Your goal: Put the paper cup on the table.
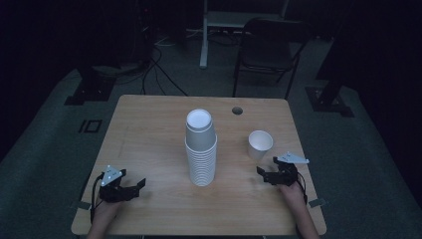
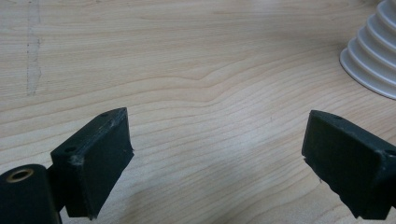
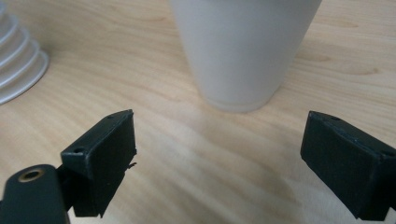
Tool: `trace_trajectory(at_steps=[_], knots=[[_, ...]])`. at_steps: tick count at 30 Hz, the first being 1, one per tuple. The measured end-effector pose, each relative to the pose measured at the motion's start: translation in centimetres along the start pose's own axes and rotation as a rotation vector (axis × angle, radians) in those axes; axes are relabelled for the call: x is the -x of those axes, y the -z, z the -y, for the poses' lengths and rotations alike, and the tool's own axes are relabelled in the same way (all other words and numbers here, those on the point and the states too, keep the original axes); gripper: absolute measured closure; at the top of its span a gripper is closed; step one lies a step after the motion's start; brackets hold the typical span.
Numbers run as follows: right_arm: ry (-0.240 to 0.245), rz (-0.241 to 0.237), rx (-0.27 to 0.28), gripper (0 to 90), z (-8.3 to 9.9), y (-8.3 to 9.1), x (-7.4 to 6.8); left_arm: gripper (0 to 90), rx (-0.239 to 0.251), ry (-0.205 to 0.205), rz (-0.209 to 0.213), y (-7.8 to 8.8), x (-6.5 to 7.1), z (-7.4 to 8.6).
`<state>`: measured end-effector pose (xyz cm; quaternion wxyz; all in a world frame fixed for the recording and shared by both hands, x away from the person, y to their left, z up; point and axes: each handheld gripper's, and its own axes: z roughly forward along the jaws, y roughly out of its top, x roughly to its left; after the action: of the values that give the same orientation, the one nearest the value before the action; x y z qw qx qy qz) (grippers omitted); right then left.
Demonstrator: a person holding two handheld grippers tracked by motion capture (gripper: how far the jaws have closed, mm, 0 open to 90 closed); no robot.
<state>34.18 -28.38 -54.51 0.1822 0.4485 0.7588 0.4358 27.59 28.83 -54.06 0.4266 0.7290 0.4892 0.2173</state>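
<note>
With the right gripper spread wide and empty, the single cup just ahead of its fingers could be tipped by an off-centre approach

A light wooden table fills the lower middle of the high view, with a round hole near its far edge. Dim light leaves the room dark. Grey carpet surrounds it. A black folding chair stands at upper centre-right, a white post left of it. Cables trail across the upper left floor.
</note>
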Motion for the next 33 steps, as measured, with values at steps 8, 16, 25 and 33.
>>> trace_trajectory(at_steps=[8, 16, 25, 33], knots=[[0.018, -0.007, -0.013, 9.8, 1.2, 1.7, -0.5, 8.9, 0.001, -0.001, -0.003, 0.2, 0.0, 0.1], [0.034, -0.013, -0.031, 9.8, 2.2, 2.9, -1.1, 8.9, -0.003, -0.004, -0.007, 0.3, 0.0, 0.3], [0.053, -0.063, -0.049, 9.8, 3.5, 4.7, -2.0, 8.5, -0.018, 0.001, -0.028, 0.6, -0.1, 0.3], [0.06, -0.024, -0.082, 12.0, 4.7, 5.6, -1.9, 8.2, -0.029, 0.005, -0.052, 1.0, -0.3, 0.8]])
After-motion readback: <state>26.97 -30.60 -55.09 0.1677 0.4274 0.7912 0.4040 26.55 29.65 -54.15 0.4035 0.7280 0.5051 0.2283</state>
